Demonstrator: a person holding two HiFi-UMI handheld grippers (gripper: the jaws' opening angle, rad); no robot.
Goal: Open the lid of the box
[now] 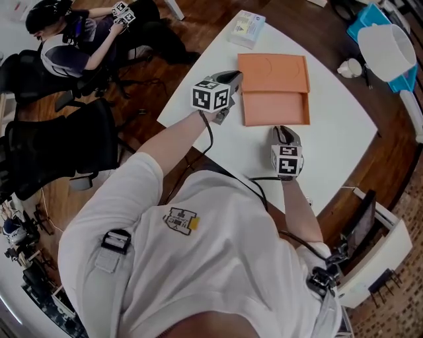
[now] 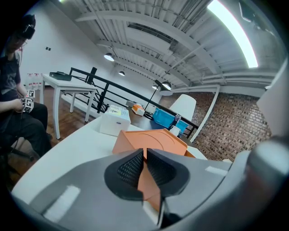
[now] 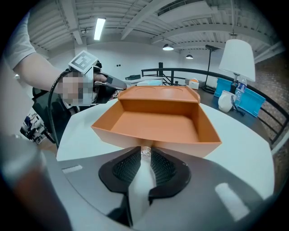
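An orange box (image 1: 274,109) lies on the white table (image 1: 330,152), its tray open and bare inside. Its lid (image 1: 272,72) is folded back flat beyond the tray's far wall. My left gripper (image 1: 234,82) is at the box's left side, where lid and tray meet. In the left gripper view it (image 2: 145,155) is shut on an orange edge of the box, with the lid (image 2: 151,142) just ahead. My right gripper (image 1: 283,130) is at the tray's near wall. In the right gripper view it (image 3: 145,155) pinches a small clear tab (image 3: 145,152) under the box (image 3: 158,122).
A small white carton (image 1: 247,28) sits at the table's far end. A white lamp shade (image 1: 386,49) and a blue tray (image 1: 370,16) lie to the far right. A seated person (image 1: 73,39) and black chairs (image 1: 59,142) are off to the left.
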